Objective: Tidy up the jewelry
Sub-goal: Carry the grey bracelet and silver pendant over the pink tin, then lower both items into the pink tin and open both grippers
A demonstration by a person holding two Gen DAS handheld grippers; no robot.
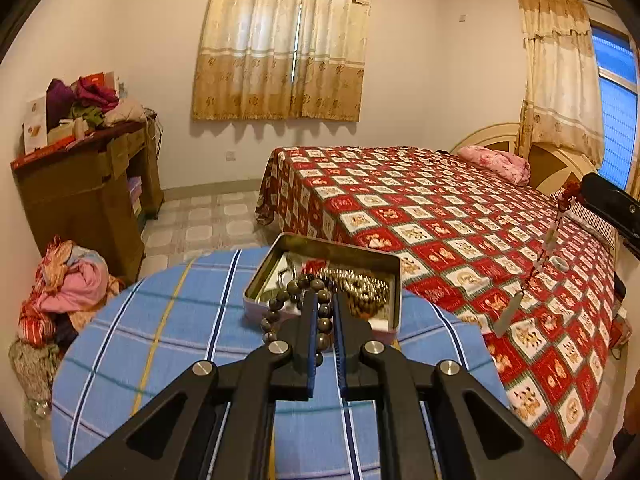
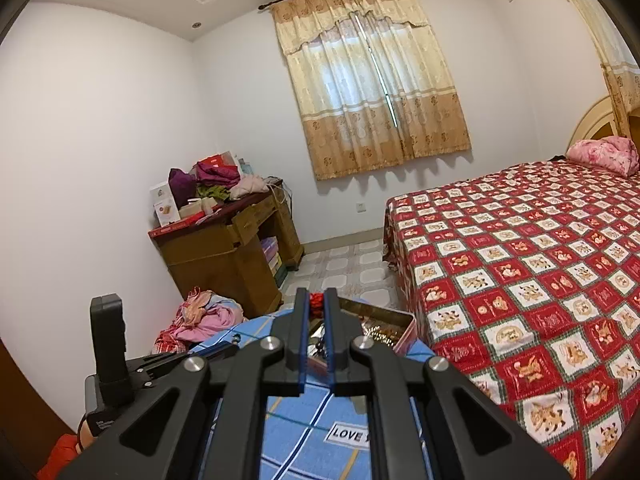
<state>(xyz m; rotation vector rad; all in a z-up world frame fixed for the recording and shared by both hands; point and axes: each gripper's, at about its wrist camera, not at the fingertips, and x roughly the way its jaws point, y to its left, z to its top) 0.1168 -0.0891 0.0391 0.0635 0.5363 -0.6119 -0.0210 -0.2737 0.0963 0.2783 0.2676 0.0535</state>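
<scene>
An open metal tin (image 1: 256,280) stands on a round table with a blue plaid cloth (image 1: 168,320); it holds gold and brown beaded pieces (image 1: 360,284). My left gripper (image 1: 325,300) is shut on a dark grey bead bracelet (image 1: 276,304) that drapes over the tin's near rim. My right gripper (image 2: 316,300) is shut on the red knotted top of a long pendant string (image 2: 317,300), raised above the tin (image 2: 404,326). In the left wrist view that string (image 1: 550,240) hangs at the right, with pale green pieces and a ring along it.
A bed with a red patterned cover (image 1: 460,216) lies to the right of the table. A brown desk piled with clothes and boxes (image 1: 84,184) stands against the left wall, with a heap of clothes (image 1: 64,292) on the floor beside it.
</scene>
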